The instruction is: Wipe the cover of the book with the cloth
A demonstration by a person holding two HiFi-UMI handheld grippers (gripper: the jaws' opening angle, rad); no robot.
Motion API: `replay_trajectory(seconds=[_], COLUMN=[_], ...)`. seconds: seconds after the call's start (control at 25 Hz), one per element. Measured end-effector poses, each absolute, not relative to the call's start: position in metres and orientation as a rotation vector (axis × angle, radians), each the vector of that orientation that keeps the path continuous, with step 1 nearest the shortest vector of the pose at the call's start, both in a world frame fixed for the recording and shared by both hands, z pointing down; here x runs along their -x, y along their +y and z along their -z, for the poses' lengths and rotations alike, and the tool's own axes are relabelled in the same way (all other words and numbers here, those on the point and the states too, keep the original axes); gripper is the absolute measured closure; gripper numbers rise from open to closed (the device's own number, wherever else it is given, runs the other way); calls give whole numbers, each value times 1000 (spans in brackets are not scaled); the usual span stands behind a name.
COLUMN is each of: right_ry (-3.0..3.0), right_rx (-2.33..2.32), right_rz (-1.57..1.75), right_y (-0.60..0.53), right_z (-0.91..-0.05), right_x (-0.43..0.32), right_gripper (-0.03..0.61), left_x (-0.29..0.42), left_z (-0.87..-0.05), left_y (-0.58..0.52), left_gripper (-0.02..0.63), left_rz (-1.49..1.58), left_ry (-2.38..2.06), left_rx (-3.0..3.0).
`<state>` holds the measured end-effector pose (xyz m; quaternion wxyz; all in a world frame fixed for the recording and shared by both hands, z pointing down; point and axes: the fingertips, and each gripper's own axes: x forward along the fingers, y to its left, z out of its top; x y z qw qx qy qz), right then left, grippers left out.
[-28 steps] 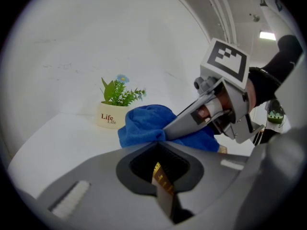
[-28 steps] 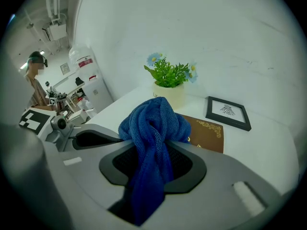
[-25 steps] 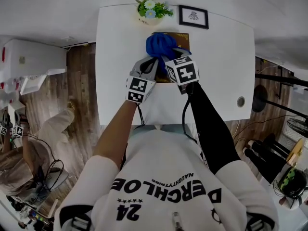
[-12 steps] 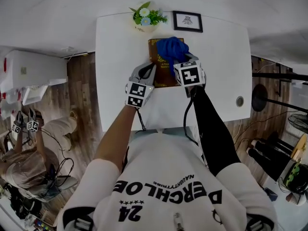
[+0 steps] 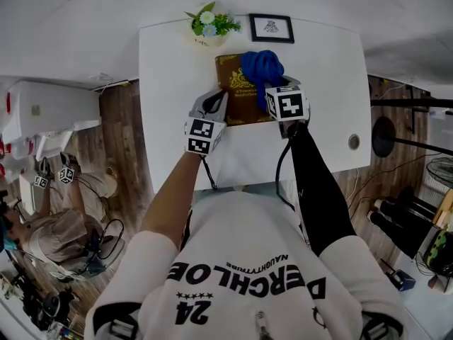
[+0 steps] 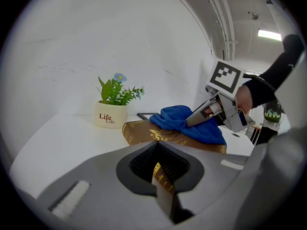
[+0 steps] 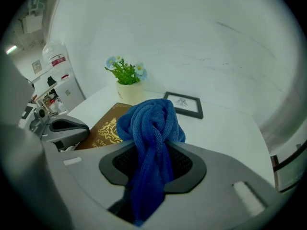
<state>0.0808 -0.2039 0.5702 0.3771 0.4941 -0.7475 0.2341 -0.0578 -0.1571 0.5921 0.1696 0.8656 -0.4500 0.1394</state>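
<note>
A second ago the cloth (image 5: 262,66) sat bunched over the middle of the book (image 5: 236,91) and hid most of its cover. Now it lies over the right part of the cover, and the left strip with its gold print shows. The right tongs (image 7: 149,178) have moved to the right with the cloth and are clenched on it: the blue fabric runs down between the two jaws and bulges out in front of them in a twisted wad that rests on the book. The left tongs (image 5: 216,105) have stayed at the book's near left edge. In the left gripper view a thin brown and gold edge is nipped between their jaws, so they are gripping the book.

The book lies flat on the white worktop (image 5: 322,119), towards its far side. On the worktop there is one book, one cloth, one flower pot (image 5: 205,28) and one picture frame (image 5: 271,27), the last two just beyond the book, and two tongs are at work.
</note>
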Motion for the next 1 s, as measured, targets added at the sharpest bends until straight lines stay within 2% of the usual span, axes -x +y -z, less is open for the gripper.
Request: replay_trajectory(seconds=[0.44, 0.76, 1.0], right_ry=[-2165, -2163, -2134], right_rx=[-1147, -917, -882], right_rz=[-563, -598, -722], right_y=[-176, -151, -147], right_z=[-526, -554, -573], right_x=[-22, 25, 28], right_gripper=[448, 448, 449], left_x=[58, 42, 40], left_z=[-571, -581, -587], left_y=[-143, -118, -116], left_gripper=[555, 556, 557], left_rz=[-369, -447, -454], left_ry=[-1272, -1148, -1150], left_rx=[-2475, -2458, -2466])
